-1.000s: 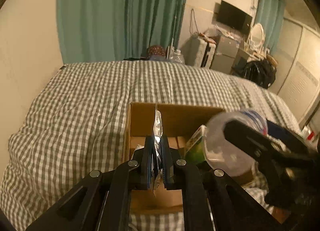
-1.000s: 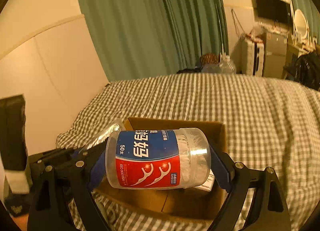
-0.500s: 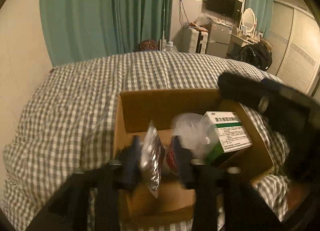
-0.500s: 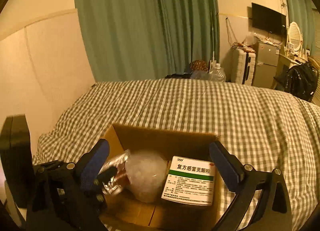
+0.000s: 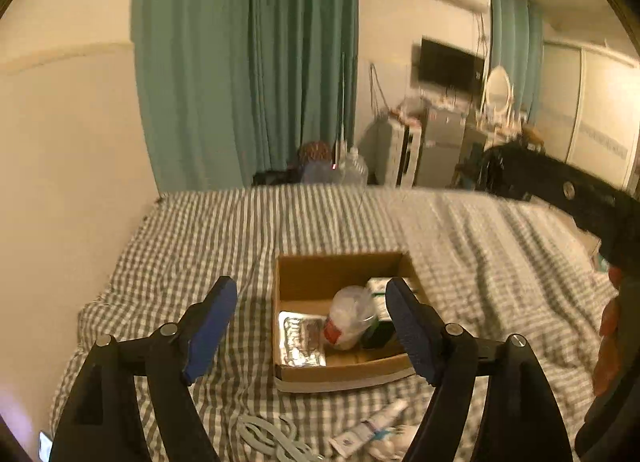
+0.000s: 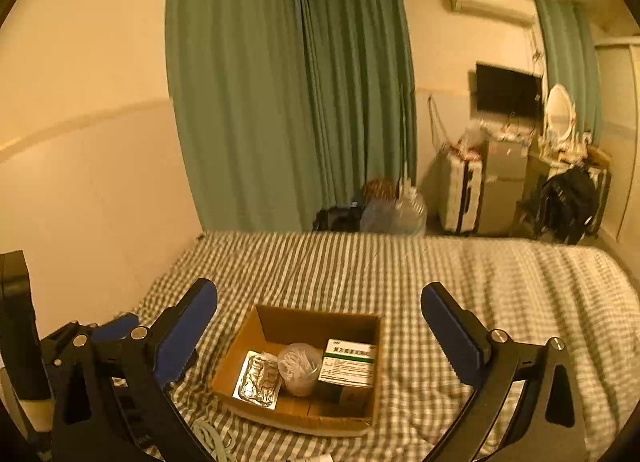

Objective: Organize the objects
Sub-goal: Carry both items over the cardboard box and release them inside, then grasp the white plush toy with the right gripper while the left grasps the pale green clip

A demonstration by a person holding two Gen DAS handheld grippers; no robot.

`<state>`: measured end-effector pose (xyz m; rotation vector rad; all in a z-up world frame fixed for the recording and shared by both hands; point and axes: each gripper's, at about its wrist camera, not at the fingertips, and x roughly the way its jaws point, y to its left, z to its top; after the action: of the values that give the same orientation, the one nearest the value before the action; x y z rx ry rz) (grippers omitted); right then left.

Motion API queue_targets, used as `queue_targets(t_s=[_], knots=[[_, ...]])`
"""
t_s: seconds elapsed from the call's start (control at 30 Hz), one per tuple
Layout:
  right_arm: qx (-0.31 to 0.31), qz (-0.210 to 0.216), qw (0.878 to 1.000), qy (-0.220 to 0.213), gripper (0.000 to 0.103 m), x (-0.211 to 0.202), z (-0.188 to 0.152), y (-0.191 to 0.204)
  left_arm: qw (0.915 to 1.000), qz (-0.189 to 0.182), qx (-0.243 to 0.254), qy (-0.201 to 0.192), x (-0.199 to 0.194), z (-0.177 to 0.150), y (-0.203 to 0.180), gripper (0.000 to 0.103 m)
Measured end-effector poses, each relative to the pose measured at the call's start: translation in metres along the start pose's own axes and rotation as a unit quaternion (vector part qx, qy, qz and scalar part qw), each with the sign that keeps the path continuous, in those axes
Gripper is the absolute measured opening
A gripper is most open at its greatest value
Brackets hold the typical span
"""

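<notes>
Two grippers, the left gripper [image 5: 310, 326] and the right gripper [image 6: 320, 336], hang spread wide and empty above one cardboard box [image 6: 372, 412] on the checked bedspread [image 6: 500, 282], the box holding one foil packet [image 6: 259, 380], one clear floss-pick jar [image 6: 299, 368] and one green-and-white carton [image 6: 349, 362], with one tube [image 5: 370, 428] lying outside it.

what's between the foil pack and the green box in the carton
The floss jar, lying between foil pack and green box; clearest in the right wrist view.
</notes>
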<state>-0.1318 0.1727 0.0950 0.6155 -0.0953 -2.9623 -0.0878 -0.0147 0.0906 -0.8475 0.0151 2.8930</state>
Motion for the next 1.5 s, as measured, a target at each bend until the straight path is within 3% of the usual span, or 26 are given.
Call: queue_targets(t_s=[0.33,0.47,0.6,0.77,1.03,1.27,1.5], knots=[[-0.02,-0.035,0.999,-0.021,0.103,-0.122,0.022,0.009,0.9994,-0.012,-0.027,-0.017,-0.091,0.007,-0.01,0.081],[-0.022,-0.036,0.999,-0.017,0.103,-0.148,0.025,0.014,0.9992,-0.003,-0.03,-0.026,-0.115,0.004,-0.012,0.081],[-0.029,-0.038,0.999,-0.004,0.103,-0.154,0.004,0.021,0.9991,0.011,-0.032,-0.023,-0.114,-0.012,-0.005,0.082],[-0.03,-0.034,0.998,0.034,0.103,-0.113,-0.051,0.02,0.9989,0.034,-0.033,0.002,-0.081,-0.054,0.002,0.083],[-0.037,-0.021,0.992,0.116,0.103,-0.008,-0.15,0.019,0.9923,0.084,-0.039,0.083,0.016,-0.138,0.026,0.083],[-0.026,-0.007,0.98,0.195,0.103,0.063,-0.21,0.009,0.9795,0.106,-0.049,0.164,0.095,-0.187,0.039,0.083],[0.0,0.027,0.966,0.256,0.103,0.104,-0.258,0.004,0.964,0.124,-0.035,0.232,0.152,-0.219,0.041,0.085]])
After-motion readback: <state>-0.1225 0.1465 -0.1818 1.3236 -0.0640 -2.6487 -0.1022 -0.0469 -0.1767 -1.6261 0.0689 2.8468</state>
